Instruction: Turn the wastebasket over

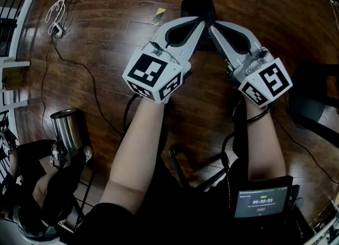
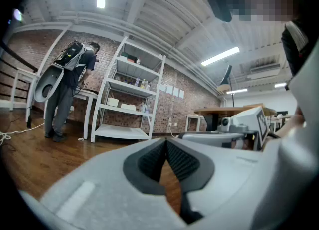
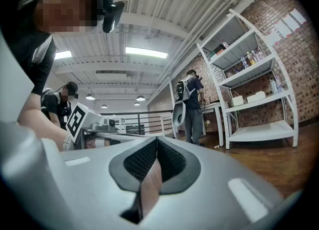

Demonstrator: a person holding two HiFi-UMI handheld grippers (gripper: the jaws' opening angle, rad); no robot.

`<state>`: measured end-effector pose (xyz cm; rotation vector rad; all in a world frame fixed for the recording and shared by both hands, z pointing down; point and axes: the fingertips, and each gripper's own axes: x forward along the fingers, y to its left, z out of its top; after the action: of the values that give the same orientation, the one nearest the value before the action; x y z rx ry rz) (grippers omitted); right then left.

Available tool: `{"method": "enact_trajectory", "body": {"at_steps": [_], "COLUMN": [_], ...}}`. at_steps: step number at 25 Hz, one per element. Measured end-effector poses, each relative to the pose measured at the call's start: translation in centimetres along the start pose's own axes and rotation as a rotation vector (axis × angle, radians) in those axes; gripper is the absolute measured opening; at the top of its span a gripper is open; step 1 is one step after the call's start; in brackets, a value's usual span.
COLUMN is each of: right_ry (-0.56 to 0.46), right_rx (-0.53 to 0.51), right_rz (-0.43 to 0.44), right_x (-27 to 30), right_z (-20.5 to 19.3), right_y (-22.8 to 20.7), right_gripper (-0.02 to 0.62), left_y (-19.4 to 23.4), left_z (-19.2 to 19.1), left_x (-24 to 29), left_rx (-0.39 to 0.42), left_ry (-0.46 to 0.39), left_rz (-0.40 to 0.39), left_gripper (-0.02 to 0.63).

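On the wooden floor [image 1: 116, 5] at the top of the head view sits a dark, rounded thing that is probably the wastebasket [image 1: 198, 5]. Only its upper part shows, since the tips of both grippers lie across its near side, and neither gripper view takes it in. The left gripper [image 1: 197, 23] and the right gripper [image 1: 214, 28] are held level side by side, tips close together over that dark shape. Each has its fingers pressed together at the tip with nothing between them. Just left of the wastebasket lies a yellow scrap [image 1: 159, 11]. Farther left a white cable [image 1: 57, 10] is bunched on the boards, and a black cable [image 1: 90, 77] trails from it toward the person's legs. A metal canister [image 1: 69, 128] stands well apart at the lower left, and a dark seat [image 1: 313, 106] stands at the right edge. A small screen [image 1: 262, 201] glows by the person's right side. Across the room, the left gripper view shows a white shelf unit [image 2: 130, 99] against a brick wall and a person with a backpack [image 2: 67, 87] beside it.
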<state>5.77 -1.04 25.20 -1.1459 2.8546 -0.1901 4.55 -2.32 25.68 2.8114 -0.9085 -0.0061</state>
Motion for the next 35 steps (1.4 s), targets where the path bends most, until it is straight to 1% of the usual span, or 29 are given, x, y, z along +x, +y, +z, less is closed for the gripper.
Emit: {"method": "enact_trajectory", "body": {"at_steps": [4,9,13,17,21,25,29,33,35], "right_ry": [0.004,0.002,0.011,0.022,0.019,0.025,0.045,0.051,0.034], "right_rx": [-0.001,0.004,-0.003,-0.020,-0.014,-0.020,-0.015,0.010,0.047], "right_rz": [-0.014,-0.037,-0.039,-0.021,-0.011,0.009,0.016,0.004,-0.016], "right_x": [0.8,2.4,3.3,4.1,5.4,7.9,8.8,9.8,10.5], "right_z": [-0.2,0.2,0.1,0.4,1.0,1.0,0.5,0.2,0.1], "right_y": [-2.1,-4.9,-6.8,-8.2,-9.7,-11.4,-12.9,-14.2,-15.0], "right_gripper": [0.012,0.012,0.012,0.012,0.012,0.012,0.012,0.012,0.012], "left_y": [1.0,2.6,3.5,5.4,7.0,9.6,10.5,11.6,11.9], "left_z": [0.0,0.9,1.2,1.4,2.2,3.0,3.1,3.4,3.7], "left_x": [1.9,4.2,5.6,6.4,7.3,8.6,9.7,10.0,9.8], "left_rx": [0.011,0.001,0.006,0.020,0.027,0.013,0.032,0.030,0.035], "left_ry": [0.006,-0.002,0.001,0.009,0.001,-0.020,-0.005,-0.004,-0.007], "left_rz": [-0.018,-0.027,-0.036,-0.015,-0.004,0.023,0.026,0.032,0.034], "left_gripper": [0.002,0.002,0.002,0.002,0.002,0.002,0.002,0.002,0.002]}}
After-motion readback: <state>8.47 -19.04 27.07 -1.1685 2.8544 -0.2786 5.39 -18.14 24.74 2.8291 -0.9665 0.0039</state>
